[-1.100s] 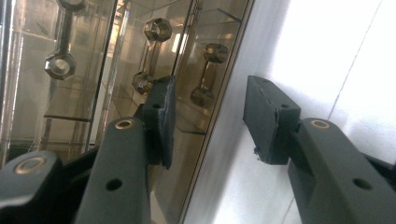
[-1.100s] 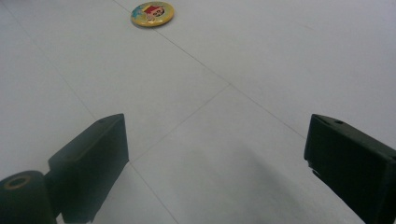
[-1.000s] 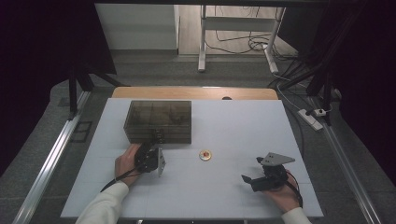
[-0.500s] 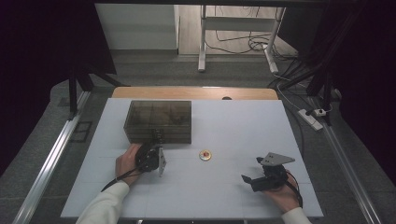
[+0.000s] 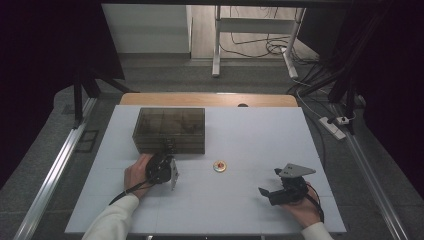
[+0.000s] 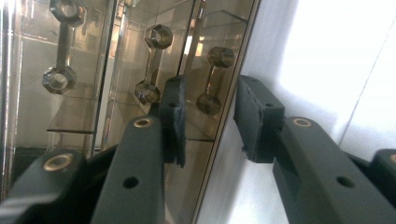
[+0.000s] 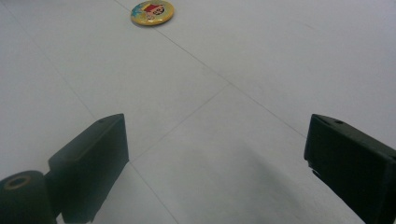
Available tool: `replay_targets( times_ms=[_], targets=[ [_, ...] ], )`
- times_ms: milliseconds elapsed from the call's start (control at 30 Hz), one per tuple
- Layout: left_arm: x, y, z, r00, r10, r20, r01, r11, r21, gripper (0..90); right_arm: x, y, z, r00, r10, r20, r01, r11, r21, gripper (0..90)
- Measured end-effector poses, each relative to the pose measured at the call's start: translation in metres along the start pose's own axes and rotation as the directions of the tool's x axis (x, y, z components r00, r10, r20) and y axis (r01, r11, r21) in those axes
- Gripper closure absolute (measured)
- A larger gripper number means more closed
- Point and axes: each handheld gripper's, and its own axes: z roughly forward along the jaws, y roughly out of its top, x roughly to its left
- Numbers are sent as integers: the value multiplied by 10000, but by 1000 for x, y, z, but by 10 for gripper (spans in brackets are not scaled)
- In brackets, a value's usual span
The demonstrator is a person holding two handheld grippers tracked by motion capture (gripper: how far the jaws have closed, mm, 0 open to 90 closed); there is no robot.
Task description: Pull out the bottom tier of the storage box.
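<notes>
Straddling the front wall of the smoked transparent box (image 5: 171, 130), the left gripper (image 6: 205, 116) is seen with its jaws narrowed, just closing, one finger (image 6: 173, 116) inside and the other outside. Beyond the fingers, dumbbell-shaped metal pieces (image 6: 154, 63) are held in the box's compartments. The right gripper (image 7: 215, 163) is spread wide, nothing between; a round badge (image 7: 152, 12) lies well ahead.
</notes>
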Motion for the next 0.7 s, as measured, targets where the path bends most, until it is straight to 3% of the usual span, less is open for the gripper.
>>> replay_targets(
  times_ms=[167, 700],
  targets=[
    [-1, 0, 0, 9998, 106, -189, -105, 9999, 59, 683, 0, 0, 0, 10000, -24, -10, 24, 10000, 35, 65],
    [-2, -1, 2, 9996, 236, -154, -233, 9996, 170, 727, 0, 0, -1, 10000, 11, 13, -11, 10000, -5, 65]
  ],
)
